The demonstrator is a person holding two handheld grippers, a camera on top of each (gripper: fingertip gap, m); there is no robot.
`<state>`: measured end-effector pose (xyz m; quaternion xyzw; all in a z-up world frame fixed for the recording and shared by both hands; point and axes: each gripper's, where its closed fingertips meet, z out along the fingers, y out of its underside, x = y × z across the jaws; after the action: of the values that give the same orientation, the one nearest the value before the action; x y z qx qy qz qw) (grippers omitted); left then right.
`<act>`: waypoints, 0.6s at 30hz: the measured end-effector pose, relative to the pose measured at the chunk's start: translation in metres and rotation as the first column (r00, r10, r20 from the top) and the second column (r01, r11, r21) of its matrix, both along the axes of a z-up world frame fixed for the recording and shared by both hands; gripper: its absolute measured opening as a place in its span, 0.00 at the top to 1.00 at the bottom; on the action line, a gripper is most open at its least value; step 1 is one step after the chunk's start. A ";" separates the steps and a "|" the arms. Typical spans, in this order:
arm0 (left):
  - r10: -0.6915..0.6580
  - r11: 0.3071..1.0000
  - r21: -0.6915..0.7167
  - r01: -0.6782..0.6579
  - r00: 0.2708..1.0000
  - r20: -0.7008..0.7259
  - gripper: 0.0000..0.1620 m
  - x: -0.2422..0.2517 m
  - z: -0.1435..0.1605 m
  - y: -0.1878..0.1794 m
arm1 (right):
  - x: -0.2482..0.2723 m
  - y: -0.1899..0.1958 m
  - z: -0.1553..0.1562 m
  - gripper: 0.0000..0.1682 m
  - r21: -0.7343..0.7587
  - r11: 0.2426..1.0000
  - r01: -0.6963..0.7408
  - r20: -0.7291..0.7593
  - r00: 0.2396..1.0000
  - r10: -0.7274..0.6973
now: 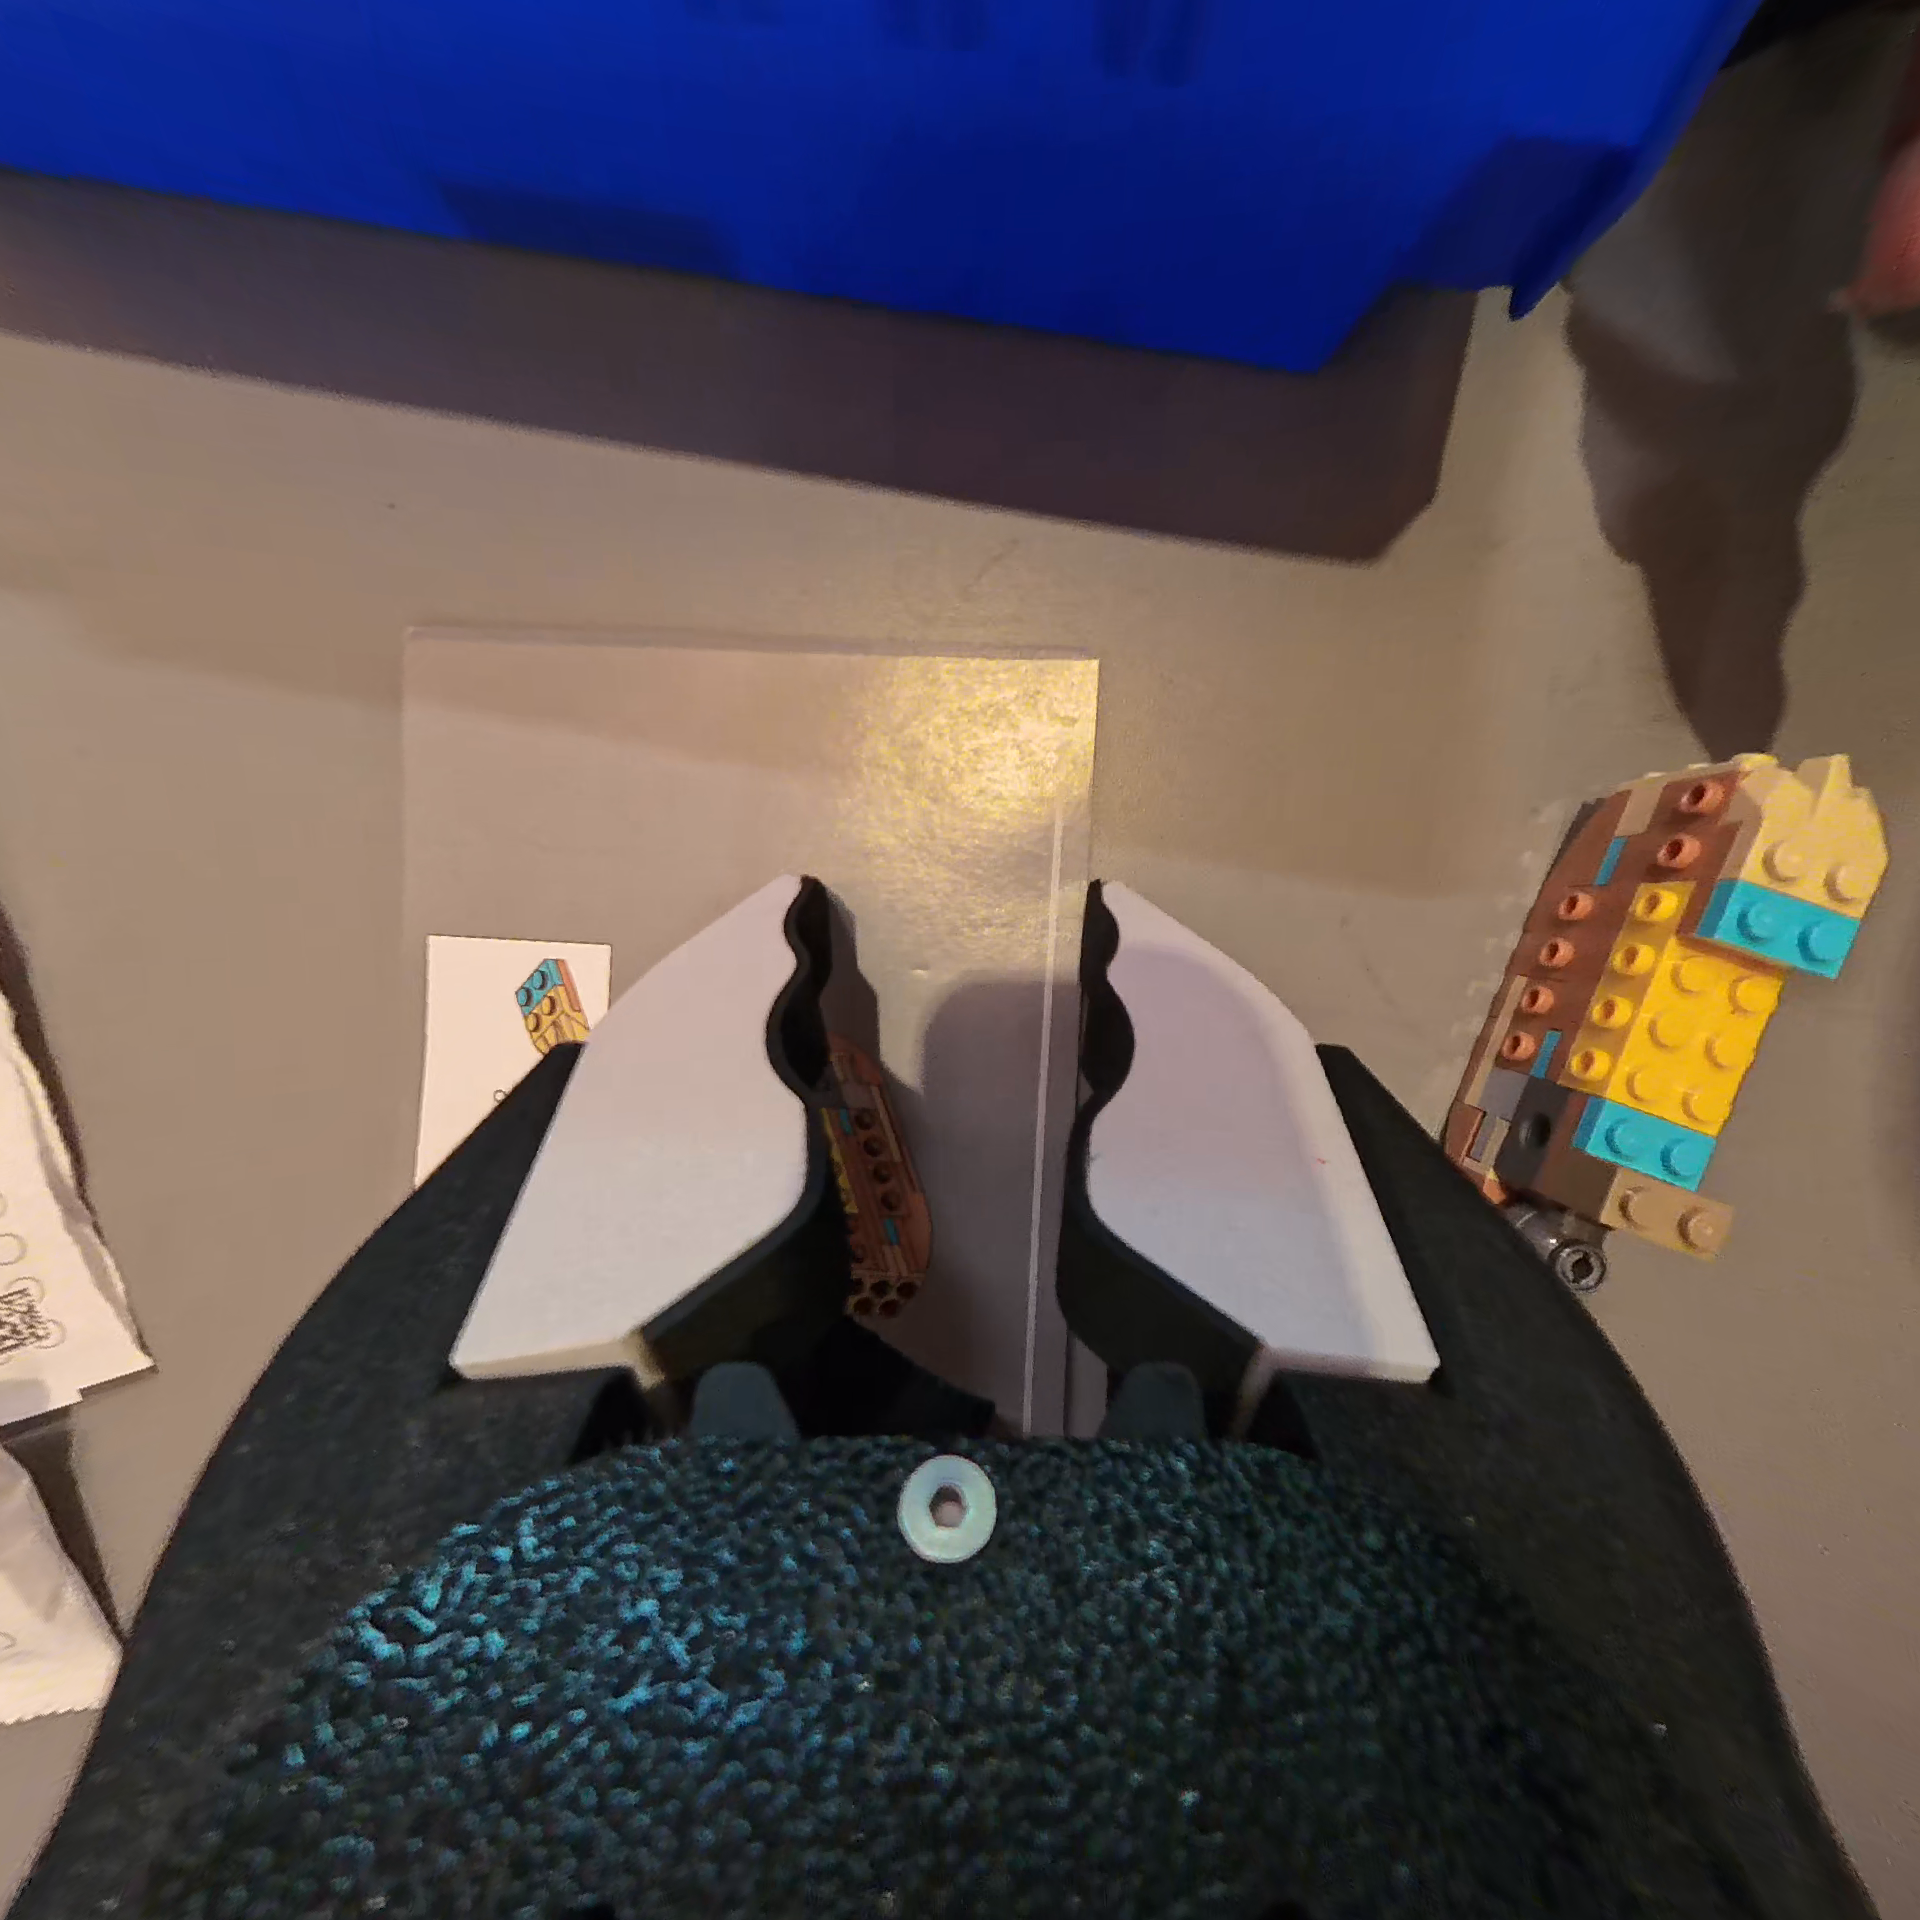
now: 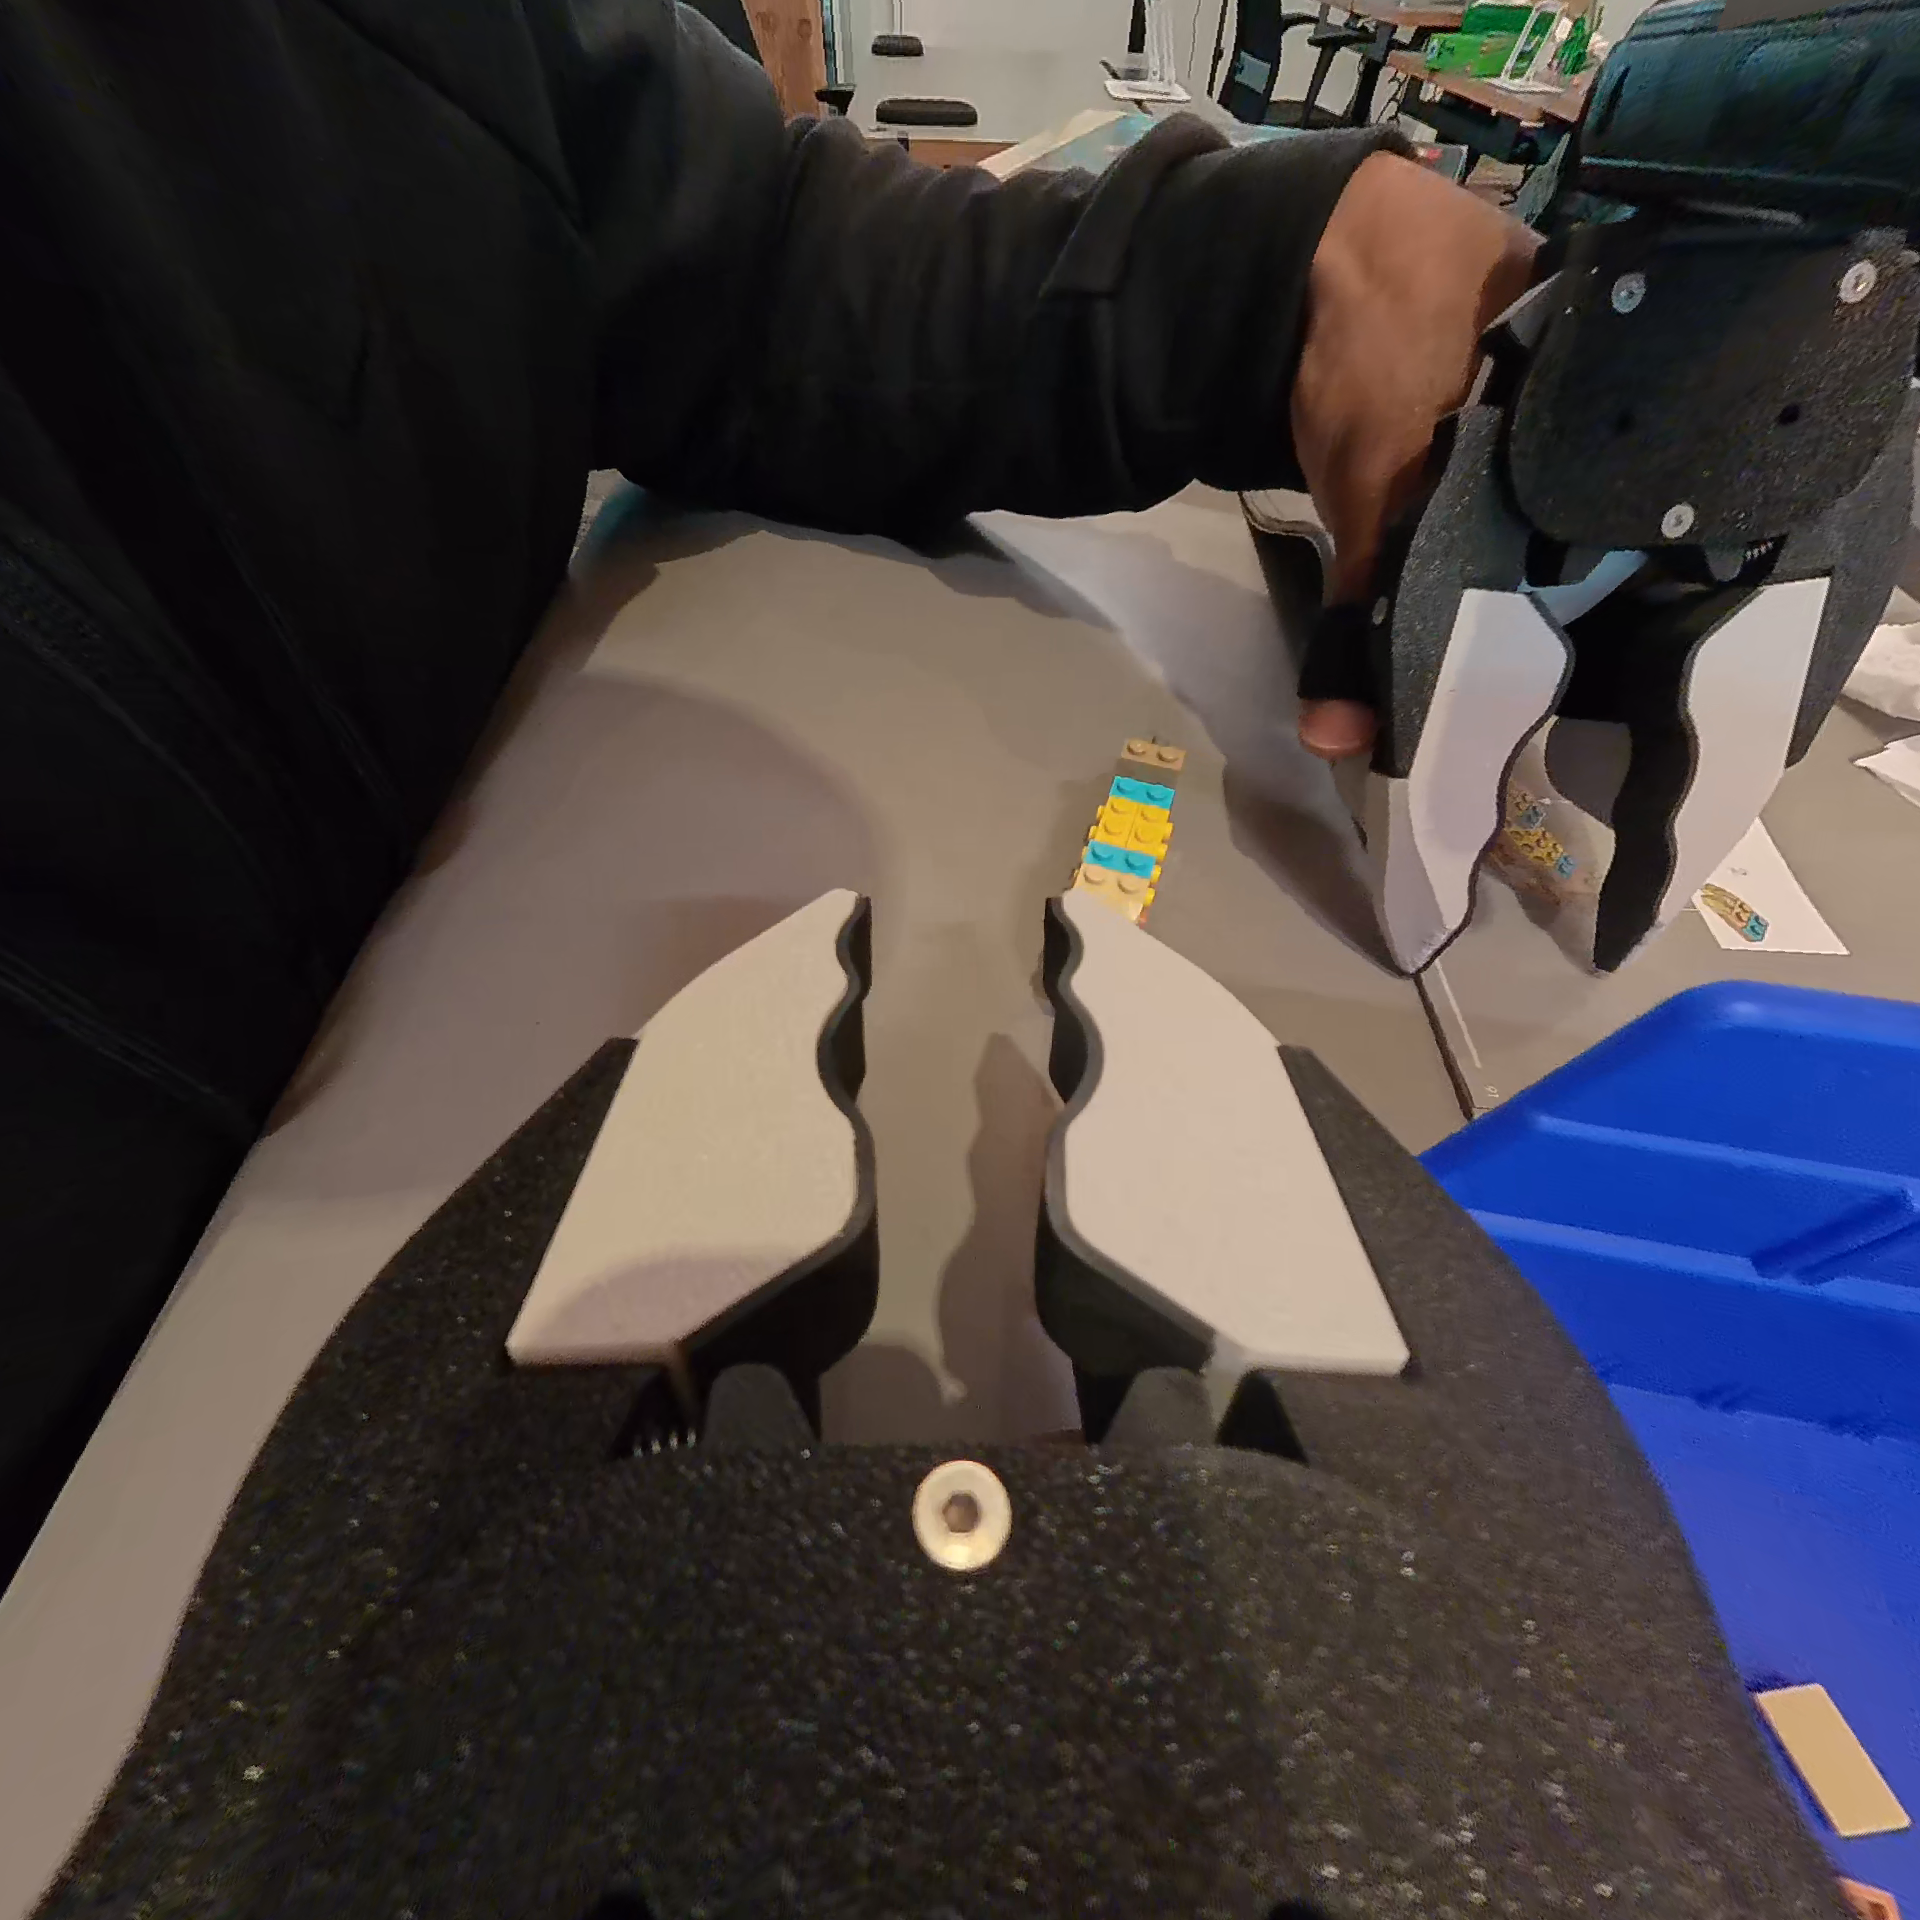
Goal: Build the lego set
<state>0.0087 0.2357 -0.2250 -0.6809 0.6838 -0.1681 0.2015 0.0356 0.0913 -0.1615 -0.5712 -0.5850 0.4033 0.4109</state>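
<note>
A partly built lego model (image 1: 1662, 997) of brown, yellow, turquoise and tan bricks lies on the grey table, right of my left gripper (image 1: 951, 894). That gripper is open and empty, hovering over a clear plastic sheet (image 1: 748, 769) that covers printed instruction pictures (image 1: 520, 1039). In the right wrist view the model (image 2: 1132, 831) lies just beyond the right fingertip of my right gripper (image 2: 956, 914), which is open and empty above the table. The left gripper (image 2: 1527, 935) shows there too, held in a person's hand at upper right.
A blue plastic bin (image 1: 831, 156) stands behind the sheet; it also shows at the right in the right wrist view (image 2: 1714, 1299), with a tan flat piece (image 2: 1834, 1771) inside. White paper packets (image 1: 52, 1247) lie at the left. A dark sleeve (image 2: 831, 312) crosses the table.
</note>
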 end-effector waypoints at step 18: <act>0.039 0.998 -0.050 -0.035 0.997 0.071 0.73 -0.004 0.014 0.004 | -0.010 0.025 -0.007 0.83 0.267 0.947 0.178 0.072 0.976 -0.204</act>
<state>0.0042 0.2401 -0.2108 -0.6917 0.6590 -0.2054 0.2123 0.0254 0.1166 -0.1686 -0.5861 -0.5940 0.2530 0.4895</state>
